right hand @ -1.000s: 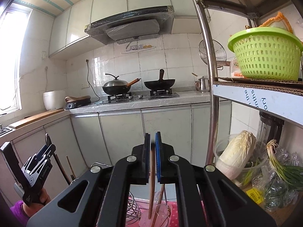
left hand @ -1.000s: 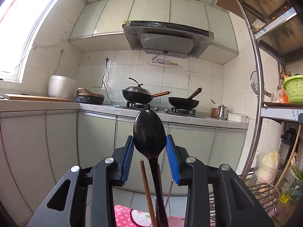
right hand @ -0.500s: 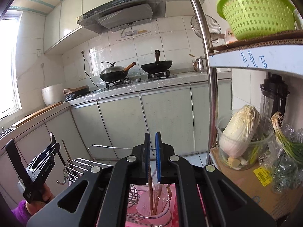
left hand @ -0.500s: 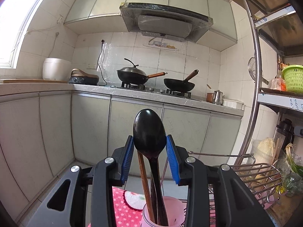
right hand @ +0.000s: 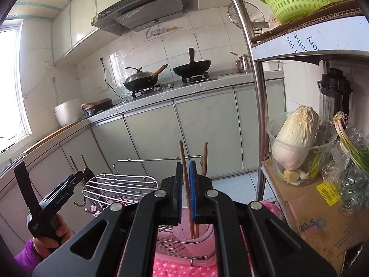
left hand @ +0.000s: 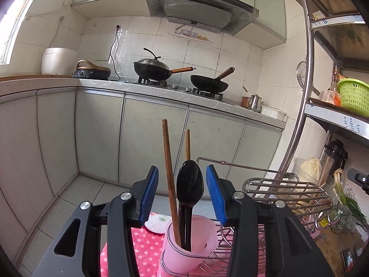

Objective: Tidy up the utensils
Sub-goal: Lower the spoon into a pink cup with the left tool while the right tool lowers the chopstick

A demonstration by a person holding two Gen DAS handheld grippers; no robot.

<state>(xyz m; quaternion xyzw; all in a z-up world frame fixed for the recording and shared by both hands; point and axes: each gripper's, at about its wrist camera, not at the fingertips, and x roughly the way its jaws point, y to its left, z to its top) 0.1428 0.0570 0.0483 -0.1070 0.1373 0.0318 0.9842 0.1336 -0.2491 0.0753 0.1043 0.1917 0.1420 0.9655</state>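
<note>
In the left wrist view a black spoon (left hand: 189, 184) stands bowl-up in a pink cup (left hand: 196, 237), beside two wooden chopsticks (left hand: 168, 161). My left gripper (left hand: 182, 172) straddles the spoon. Its jaws are opening, and both blue pads (left hand: 150, 194) stand clear of the spoon. In the right wrist view my right gripper (right hand: 185, 165) is shut on a wooden chopstick (right hand: 182, 154) whose lower end sits in a pink cup (right hand: 203, 233). A second wooden stick (right hand: 204, 159) leans beside it. The left gripper (right hand: 69, 183) shows at the far left, held by a hand (right hand: 52, 235).
A wire dish rack (left hand: 288, 191) (right hand: 120, 182) stands on a pink dotted cloth (left hand: 143, 249). A steel shelf post (right hand: 259, 115) rises at the right, next to a tub with cabbage (right hand: 297, 143) and a cardboard box (right hand: 306, 212). Grey cabinets (left hand: 150, 138) lie beyond.
Both grippers sank toward the cups. The left jaws widened off the spoon, which now sits lower in its cup. The right chopstick went down into its cup, still gripped.
</note>
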